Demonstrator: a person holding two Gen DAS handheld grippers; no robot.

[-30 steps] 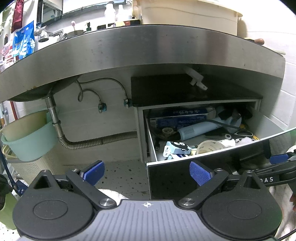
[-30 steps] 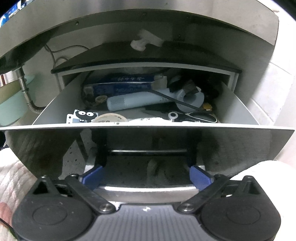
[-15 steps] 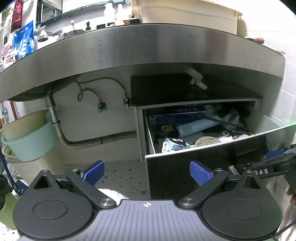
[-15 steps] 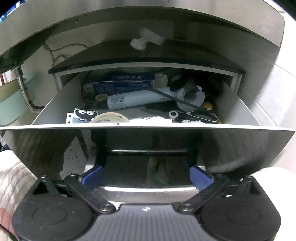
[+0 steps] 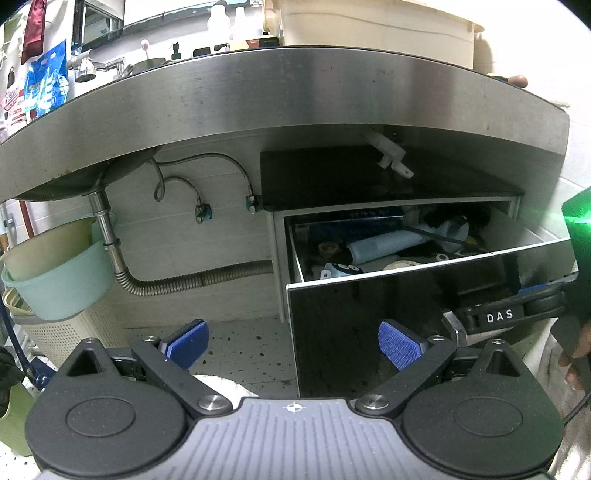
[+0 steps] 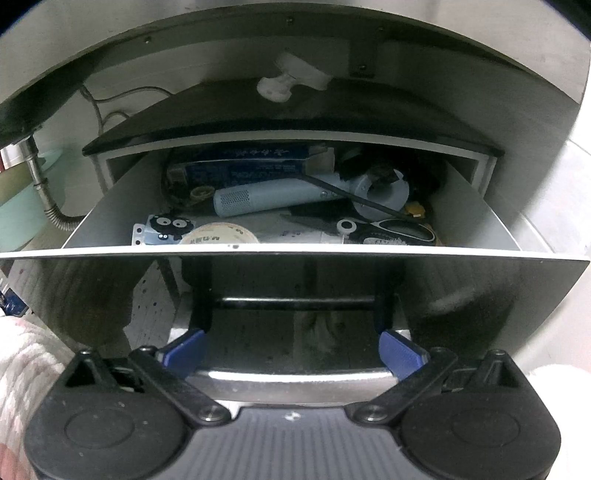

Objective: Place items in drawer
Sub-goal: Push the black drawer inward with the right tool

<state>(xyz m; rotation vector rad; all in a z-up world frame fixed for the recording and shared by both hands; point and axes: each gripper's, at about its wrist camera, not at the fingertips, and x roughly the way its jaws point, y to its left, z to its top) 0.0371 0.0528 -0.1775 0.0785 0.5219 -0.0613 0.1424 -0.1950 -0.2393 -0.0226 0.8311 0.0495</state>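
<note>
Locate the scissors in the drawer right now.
Right wrist view: the scissors lie at the drawer's front right, just behind its front panel, right of the tape roll.

**Under the counter: pipes, basins and clutter up top**

A steel counter [image 5: 295, 92] spans the view, its sink bowl [image 5: 74, 181] bulging beneath at the left. A corrugated drain hose [image 5: 184, 282] runs from the bowl along the tiled wall, near two braided supply lines [image 5: 221, 166]. A mint basin [image 5: 62, 284] sits nested in a perforated basket [image 5: 66, 332]. On top stands a cream tub [image 5: 376, 33] beside white bottles [image 5: 227, 22]. The floor [image 5: 243, 350] is speckled.
</note>
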